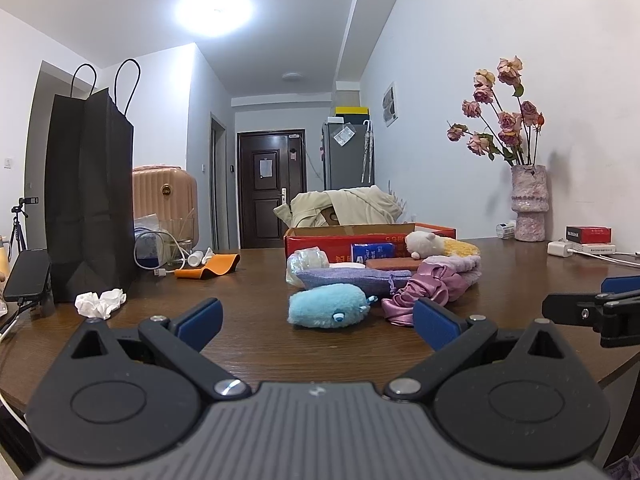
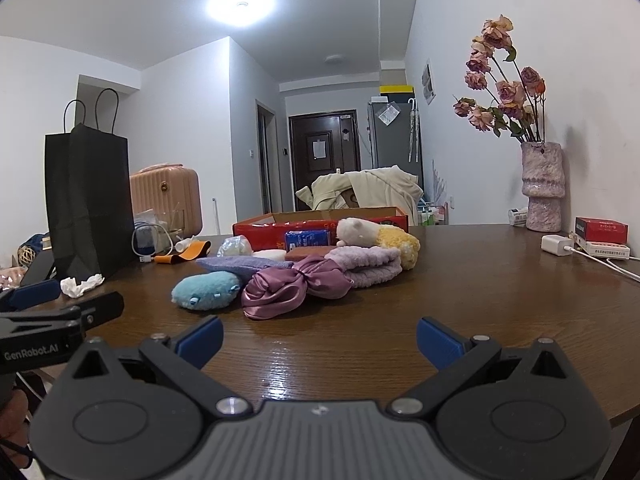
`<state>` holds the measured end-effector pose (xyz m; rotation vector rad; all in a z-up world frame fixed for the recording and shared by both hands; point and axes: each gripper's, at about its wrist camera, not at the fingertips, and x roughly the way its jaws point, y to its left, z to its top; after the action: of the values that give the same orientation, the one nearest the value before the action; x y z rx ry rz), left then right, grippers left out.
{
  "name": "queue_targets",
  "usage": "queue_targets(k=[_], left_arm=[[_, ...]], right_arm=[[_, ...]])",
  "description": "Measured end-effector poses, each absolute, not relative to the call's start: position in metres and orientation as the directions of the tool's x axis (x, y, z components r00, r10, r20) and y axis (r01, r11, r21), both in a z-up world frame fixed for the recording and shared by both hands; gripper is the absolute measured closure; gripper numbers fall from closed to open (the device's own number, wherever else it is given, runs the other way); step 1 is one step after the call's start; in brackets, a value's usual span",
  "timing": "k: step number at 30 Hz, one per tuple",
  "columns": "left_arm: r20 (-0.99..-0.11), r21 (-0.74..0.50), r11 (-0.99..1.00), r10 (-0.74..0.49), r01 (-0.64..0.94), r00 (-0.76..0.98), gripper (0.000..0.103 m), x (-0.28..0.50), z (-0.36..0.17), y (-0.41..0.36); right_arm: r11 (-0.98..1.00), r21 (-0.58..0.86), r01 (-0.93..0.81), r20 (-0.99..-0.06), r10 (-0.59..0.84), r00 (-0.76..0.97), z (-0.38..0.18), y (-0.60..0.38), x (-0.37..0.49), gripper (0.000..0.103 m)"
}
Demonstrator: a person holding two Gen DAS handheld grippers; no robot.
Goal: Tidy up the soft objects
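Observation:
A pile of soft things lies on the brown table [image 1: 248, 344]: a light blue plush [image 1: 329, 310], a purple satin bow [image 1: 424, 289], a lavender pouch [image 1: 344, 279], a lilac fluffy towel [image 2: 368, 265] and a white and yellow plush [image 2: 380, 236]. Behind them stands a red cardboard box [image 1: 320, 242]. My left gripper [image 1: 318, 322] is open and empty, just in front of the blue plush. My right gripper [image 2: 320, 340] is open and empty, in front of the satin bow [image 2: 292, 286]. The blue plush also shows in the right wrist view [image 2: 206, 290].
A tall black paper bag [image 1: 90, 196] stands at the left with crumpled tissue [image 1: 100, 303] and a phone [image 1: 26, 276] beside it. An orange strap [image 1: 212, 267], cables and a glass lie behind. A vase of dried roses [image 2: 542, 184], boxes and a charger [image 2: 556, 245] are at the right.

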<state>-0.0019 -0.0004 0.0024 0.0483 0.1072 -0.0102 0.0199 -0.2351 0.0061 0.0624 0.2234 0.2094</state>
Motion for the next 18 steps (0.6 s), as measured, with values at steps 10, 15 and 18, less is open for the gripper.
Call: queue_targets(k=[10,15,18], left_arm=[[-0.107,0.047,0.999,-0.011,0.016,0.994,0.000,-0.0017,0.0017,0.0015],[-0.110,0.044,0.999,-0.010,0.015,0.994,0.000,-0.0019,0.0014,0.0018],[-0.109,0.043,0.999,-0.009,0.013,0.994,0.000,-0.0027,0.0018,0.0018]], right_arm=[[0.976,0.092,-0.197,-0.217,0.213,0.953,0.0050,-0.2371,0.0196,0.000],[0.976,0.094,-0.198,-0.215,0.214,0.953,0.0051,-0.2378,0.0195,0.000],[0.976,0.100,-0.195,-0.218,0.212,0.953,0.0047,-0.2387,0.0202,0.000]])
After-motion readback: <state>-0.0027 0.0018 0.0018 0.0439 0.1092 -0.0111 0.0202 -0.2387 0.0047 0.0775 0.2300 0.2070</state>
